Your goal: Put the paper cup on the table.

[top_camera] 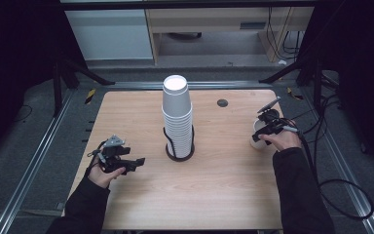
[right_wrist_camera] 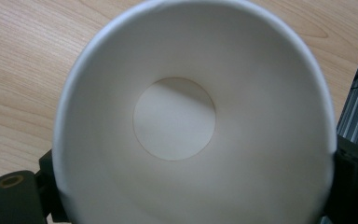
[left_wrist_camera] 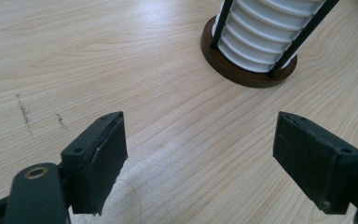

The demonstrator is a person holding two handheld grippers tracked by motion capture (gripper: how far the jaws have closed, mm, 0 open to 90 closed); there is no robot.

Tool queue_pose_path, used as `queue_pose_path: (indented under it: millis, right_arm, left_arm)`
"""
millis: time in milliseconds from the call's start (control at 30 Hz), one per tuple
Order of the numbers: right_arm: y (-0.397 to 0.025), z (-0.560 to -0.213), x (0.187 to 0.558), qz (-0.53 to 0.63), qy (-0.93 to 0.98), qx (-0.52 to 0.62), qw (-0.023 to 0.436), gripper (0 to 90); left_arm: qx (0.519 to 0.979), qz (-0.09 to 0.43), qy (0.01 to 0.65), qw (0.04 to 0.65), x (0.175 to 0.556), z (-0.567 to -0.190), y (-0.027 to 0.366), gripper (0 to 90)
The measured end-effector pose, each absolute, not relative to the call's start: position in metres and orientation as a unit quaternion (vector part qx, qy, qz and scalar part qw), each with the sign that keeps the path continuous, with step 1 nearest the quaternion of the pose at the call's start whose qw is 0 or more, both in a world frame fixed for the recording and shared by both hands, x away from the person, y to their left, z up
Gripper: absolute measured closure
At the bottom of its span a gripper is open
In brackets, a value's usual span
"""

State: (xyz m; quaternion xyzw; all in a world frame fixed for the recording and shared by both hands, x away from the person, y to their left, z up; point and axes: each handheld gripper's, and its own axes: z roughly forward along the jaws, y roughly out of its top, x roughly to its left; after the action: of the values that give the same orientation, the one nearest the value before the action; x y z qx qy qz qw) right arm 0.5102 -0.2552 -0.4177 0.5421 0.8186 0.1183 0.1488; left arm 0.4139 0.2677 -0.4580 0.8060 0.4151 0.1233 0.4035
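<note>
Cup (right_wrist_camera: pixel 191 116), white paper with a smooth matt inside and a flat round bottom, sits between the jaws of the right gripper (top_camera: pixel 271 127), which is closed on its sides near the rim; in the right gripper view its wide round mouth faces the camera, and black jaw parts show at both lower corners. In the high view the cup (top_camera: pixel 258 139) is at the right edge of the bench (top_camera: pixel 224 190), low over or on the wood; which, I cannot tell. The bench is pale wood with a fine straight grain and rounded corners. At its middle stands a tall stack (top_camera: pixel 177 114) of white cups turned bottom up, ribbed by their rolled rims, on a dark round holder (top_camera: pixel 179 155) with thin black upright rods. The left gripper (top_camera: pixel 126 163) is near the left edge, well apart from the stack, its jaws spread wide over bare wood with nothing between them; its flat black pads (left_wrist_camera: pixel 100 163) are square-cut. A small dark round cap (top_camera: pixel 222 103) lies in the bench behind and to the right of the stack.
</note>
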Motion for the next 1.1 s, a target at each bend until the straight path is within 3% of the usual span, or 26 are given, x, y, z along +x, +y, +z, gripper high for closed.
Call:
queue_pose_path:
  millis: [1100]
  right_arm:
    - [-0.25, -0.43, 0.513, 0.089, 0.84, 0.519, 0.134, 7.2]
  left_arm:
    - [0.809, 0.119, 0.412, 0.403, 0.414, -0.459, 0.266, 16.5]
